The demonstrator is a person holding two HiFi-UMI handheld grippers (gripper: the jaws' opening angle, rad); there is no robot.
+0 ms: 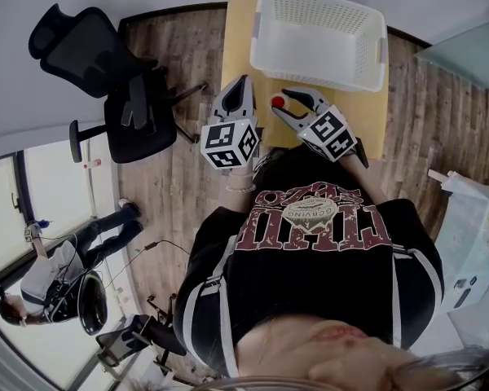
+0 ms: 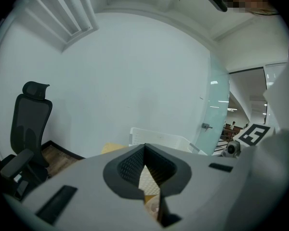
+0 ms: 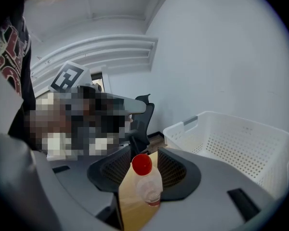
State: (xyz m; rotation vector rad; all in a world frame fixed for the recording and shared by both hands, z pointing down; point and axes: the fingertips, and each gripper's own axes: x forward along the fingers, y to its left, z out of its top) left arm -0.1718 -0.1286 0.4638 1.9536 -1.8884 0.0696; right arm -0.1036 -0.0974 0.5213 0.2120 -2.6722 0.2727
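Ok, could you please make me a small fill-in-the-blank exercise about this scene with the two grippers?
1. The bottle between the jaws of the right gripper has a ____ cap.
2. The perforated basket on the table is ____ in colour.
3. The office chair on the wooden floor is ____ in colour.
Missing words: red; white; black.

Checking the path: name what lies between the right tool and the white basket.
Only bare yellow tabletop between right tool and basket, per head view.
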